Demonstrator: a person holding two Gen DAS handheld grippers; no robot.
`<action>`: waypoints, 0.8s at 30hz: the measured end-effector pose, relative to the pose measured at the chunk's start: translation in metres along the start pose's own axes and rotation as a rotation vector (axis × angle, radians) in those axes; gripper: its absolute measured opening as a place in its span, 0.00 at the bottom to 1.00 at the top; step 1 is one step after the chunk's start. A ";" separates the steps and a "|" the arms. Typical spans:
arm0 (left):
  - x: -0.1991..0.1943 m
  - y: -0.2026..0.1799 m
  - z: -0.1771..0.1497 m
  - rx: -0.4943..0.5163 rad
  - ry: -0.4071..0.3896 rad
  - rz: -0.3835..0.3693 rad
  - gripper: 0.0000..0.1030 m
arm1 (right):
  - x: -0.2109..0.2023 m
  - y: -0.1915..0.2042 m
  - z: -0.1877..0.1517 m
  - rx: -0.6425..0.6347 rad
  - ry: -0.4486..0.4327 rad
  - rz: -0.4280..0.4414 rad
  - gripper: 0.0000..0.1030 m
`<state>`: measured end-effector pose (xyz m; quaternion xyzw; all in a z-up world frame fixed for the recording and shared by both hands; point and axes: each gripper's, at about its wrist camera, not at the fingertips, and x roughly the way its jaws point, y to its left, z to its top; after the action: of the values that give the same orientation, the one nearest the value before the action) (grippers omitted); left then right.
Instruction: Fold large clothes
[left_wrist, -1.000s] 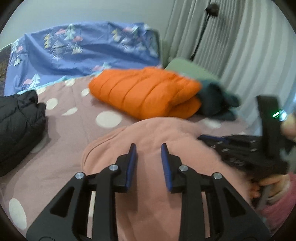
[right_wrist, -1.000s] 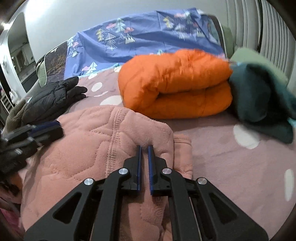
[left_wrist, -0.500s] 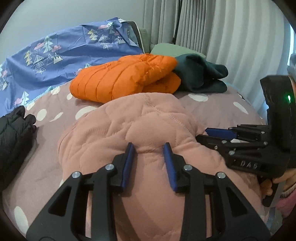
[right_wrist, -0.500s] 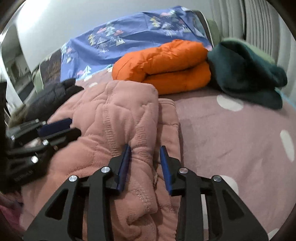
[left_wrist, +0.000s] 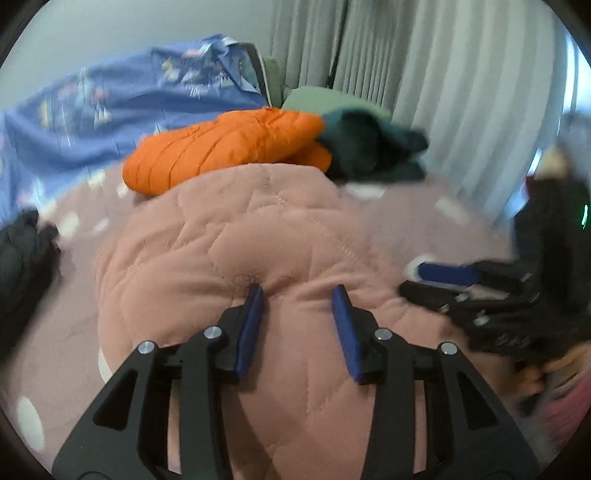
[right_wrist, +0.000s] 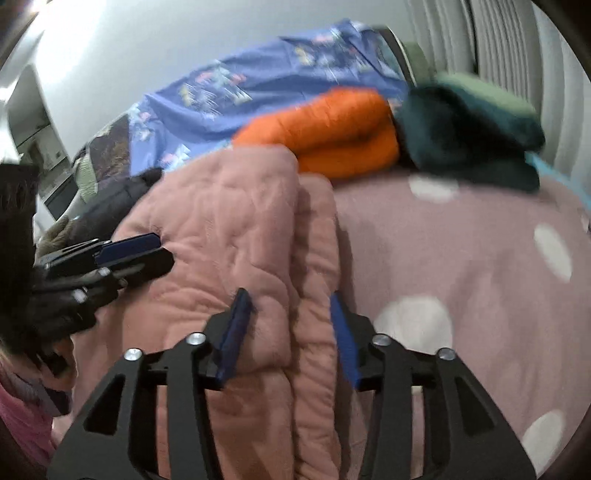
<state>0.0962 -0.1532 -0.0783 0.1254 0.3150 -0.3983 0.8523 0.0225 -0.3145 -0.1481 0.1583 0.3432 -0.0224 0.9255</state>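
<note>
A pink quilted garment (left_wrist: 258, 229) lies folded in a thick bundle on the bed. My left gripper (left_wrist: 298, 295) sits low over its near side. Its jaws are opening, and a soft bulge of the fabric rises between the blue pads (left_wrist: 251, 325) without being pinched. My right gripper (right_wrist: 288, 299) straddles the garment's (right_wrist: 229, 229) folded right edge. Its jaws are also opening, and the pads (right_wrist: 341, 332) stand clear of the fabric ridge between them. Each gripper shows in the other's view: the right gripper (left_wrist: 443, 275) at the right, the left gripper (right_wrist: 129, 247) at the left.
Behind the garment lie a folded orange puffer jacket (left_wrist: 229, 147) and a dark green garment (left_wrist: 369, 147). A black jacket (left_wrist: 22, 258) rests at the left. Blue patterned bedding (left_wrist: 110, 103) is piled at the back. The dotted pink sheet (right_wrist: 461, 258) shows at the right, and curtains (left_wrist: 443, 74) hang behind.
The right jaws, shut on the garment's fold a second ago, have spread apart. The left jaws have widened too. Both grippers have sunk lower over the bundle and rolled a little.
</note>
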 end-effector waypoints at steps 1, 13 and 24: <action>0.004 -0.004 0.001 0.015 0.005 0.019 0.40 | 0.005 -0.009 0.000 0.044 0.010 0.023 0.59; -0.002 0.006 0.005 -0.031 0.005 -0.006 0.39 | -0.037 -0.049 -0.012 0.261 0.049 0.248 0.82; -0.005 0.006 0.003 -0.035 0.002 -0.011 0.39 | -0.037 -0.045 -0.034 0.266 0.154 0.384 0.95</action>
<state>0.0999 -0.1475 -0.0724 0.1090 0.3235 -0.3973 0.8518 -0.0341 -0.3493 -0.1611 0.3423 0.3703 0.1213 0.8550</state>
